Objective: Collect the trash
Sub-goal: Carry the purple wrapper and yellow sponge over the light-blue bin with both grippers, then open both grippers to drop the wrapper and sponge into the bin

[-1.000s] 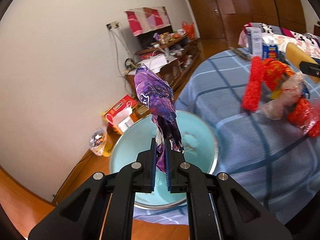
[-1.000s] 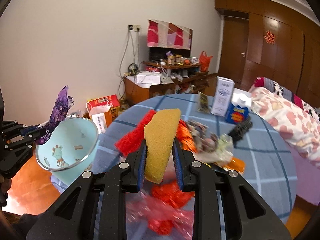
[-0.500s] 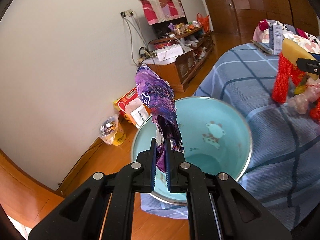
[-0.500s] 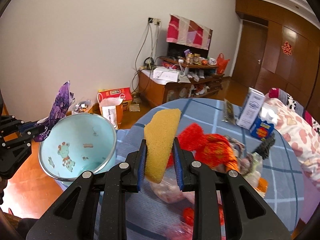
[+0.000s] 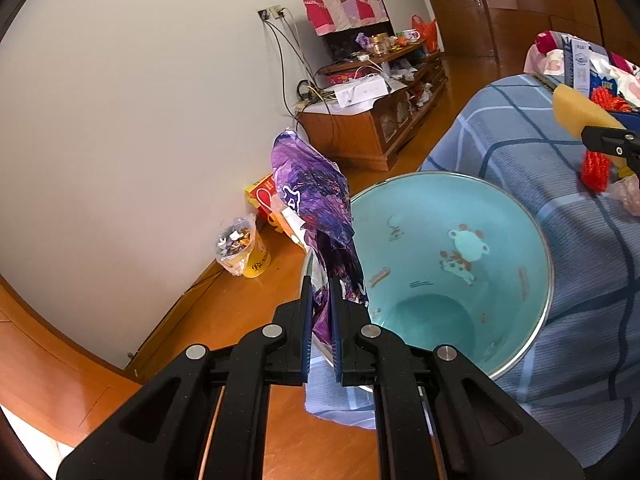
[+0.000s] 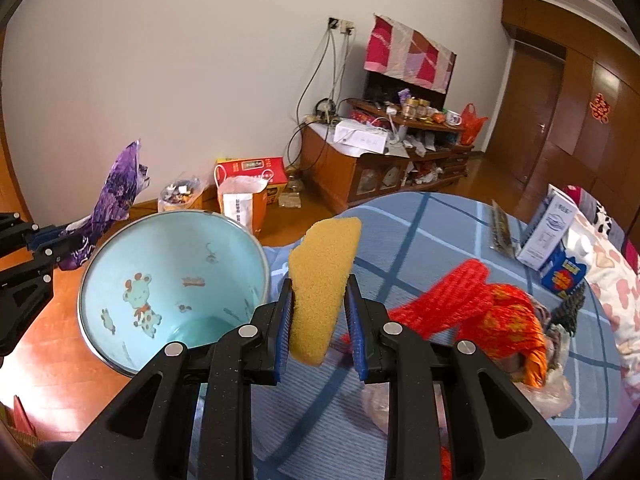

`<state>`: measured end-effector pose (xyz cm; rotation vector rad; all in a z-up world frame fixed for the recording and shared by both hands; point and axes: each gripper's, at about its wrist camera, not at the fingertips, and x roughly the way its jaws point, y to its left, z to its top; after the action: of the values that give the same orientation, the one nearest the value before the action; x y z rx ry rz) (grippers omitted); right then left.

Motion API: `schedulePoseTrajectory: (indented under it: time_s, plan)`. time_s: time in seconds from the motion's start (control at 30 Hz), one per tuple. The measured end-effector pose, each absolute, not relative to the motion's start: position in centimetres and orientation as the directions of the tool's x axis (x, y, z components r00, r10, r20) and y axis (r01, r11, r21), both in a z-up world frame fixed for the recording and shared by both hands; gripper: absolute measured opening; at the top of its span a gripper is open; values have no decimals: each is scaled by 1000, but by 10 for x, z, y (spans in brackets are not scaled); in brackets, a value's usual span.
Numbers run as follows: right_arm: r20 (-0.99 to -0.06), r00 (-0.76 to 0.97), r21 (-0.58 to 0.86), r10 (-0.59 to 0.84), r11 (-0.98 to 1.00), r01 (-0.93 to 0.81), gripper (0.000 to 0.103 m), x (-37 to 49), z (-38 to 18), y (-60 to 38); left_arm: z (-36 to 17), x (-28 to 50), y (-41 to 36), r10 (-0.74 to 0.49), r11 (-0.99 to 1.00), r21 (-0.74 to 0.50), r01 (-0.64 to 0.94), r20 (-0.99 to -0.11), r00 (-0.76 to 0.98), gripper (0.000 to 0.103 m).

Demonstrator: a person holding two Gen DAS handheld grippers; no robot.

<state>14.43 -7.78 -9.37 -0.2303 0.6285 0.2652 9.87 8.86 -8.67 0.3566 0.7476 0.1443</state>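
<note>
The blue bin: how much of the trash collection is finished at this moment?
Nothing visibly done: the blue bin looks empty. In hand: the left gripper pinches a purple wrapper at the bin's rim; the right gripper holds a yellow sponge. Left: dropping both, then the red netting and plastic on the table.

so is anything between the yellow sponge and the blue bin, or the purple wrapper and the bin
Nothing visible blocks either. The right gripper holds the yellow sponge beside the light blue bin, whose open mouth shows no lid. The left gripper holds the purple wrapper at the bin's rim.
</note>
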Motion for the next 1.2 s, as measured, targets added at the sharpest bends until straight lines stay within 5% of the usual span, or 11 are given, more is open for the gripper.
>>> schedulePoseTrajectory:
  time_s: [1.03, 1.2]
  plan:
    - [-651, 731, -162, 204, 904, -397, 25, 160, -117, -34, -97, 100, 88, 228, 930, 365, 39, -658, 718, 9]
    - [-658, 717, -157, 231, 889, -431, 27, 161, -119, -25, -96, 97, 84, 199, 934, 351, 60, -654, 730, 18]
